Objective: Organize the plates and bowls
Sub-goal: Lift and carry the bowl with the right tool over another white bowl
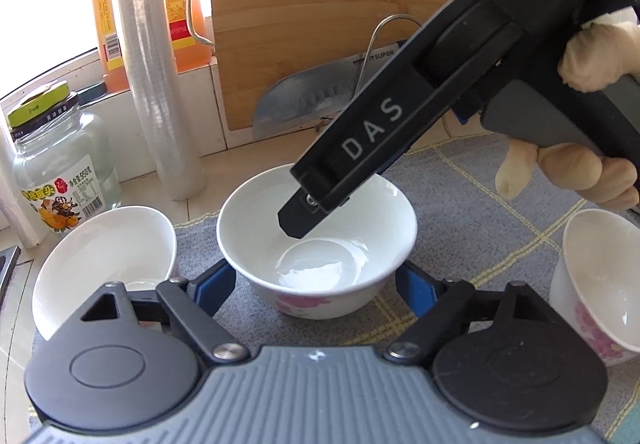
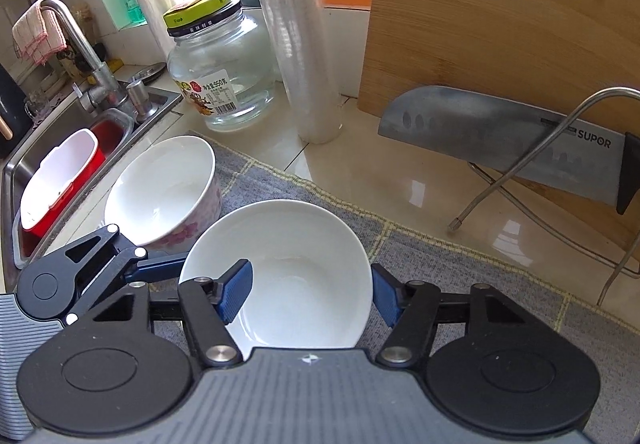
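Note:
A white bowl with pink flowers [image 1: 320, 244] stands upright on a grey checked mat [image 1: 480, 196]. My left gripper [image 1: 316, 286] is open and straddles the bowl low down, its blue pads [image 1: 216, 284] close beside both walls. My right gripper [image 2: 310, 294] comes down from the upper right in a gloved hand [image 1: 588, 56]. It is open astride the same bowl [image 2: 288, 244], with one pad [image 2: 236, 292] inside and the other by the outer wall. A second bowl [image 1: 100, 256] leans at the left, also in the right wrist view [image 2: 164, 188]. A third bowl [image 1: 592, 284] sits at the right.
Behind the mat stand a glass jar [image 2: 220, 72], a roll of plastic film [image 2: 296, 44], an orange bottle [image 1: 180, 12], and a wooden cutting board [image 2: 500, 12] with a cleaver [image 2: 500, 140] on a wire rack. A sink [image 2: 24, 164] with a red basin and a faucet lies at the left.

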The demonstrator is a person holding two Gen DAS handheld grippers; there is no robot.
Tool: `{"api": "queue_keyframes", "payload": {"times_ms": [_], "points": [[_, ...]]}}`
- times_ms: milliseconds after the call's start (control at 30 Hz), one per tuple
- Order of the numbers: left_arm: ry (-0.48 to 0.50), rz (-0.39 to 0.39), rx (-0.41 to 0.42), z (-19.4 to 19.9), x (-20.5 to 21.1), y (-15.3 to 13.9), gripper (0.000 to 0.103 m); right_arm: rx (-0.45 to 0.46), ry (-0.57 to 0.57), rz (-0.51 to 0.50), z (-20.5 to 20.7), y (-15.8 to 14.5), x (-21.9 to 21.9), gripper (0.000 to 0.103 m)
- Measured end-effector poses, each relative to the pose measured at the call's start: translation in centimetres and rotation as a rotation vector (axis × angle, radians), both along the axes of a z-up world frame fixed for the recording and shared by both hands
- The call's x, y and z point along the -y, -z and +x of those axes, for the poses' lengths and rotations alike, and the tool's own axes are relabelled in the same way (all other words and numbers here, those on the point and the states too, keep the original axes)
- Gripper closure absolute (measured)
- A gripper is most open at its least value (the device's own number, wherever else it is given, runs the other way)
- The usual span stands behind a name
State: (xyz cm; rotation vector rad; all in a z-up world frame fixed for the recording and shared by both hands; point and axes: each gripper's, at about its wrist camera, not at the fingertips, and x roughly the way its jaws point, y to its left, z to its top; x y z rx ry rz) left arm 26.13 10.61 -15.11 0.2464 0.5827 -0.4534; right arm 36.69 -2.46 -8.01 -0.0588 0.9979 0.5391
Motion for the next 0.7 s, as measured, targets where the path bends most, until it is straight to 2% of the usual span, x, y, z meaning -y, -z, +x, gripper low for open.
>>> {"api": "queue_keyframes", "payload": {"times_ms": [700], "points": [[0.018,-0.006,-0.03,-1.0,0.0,-0.8,0.017,-0.009,0.005,0.023,-1.2,-1.2,0.4,0.034]]}}
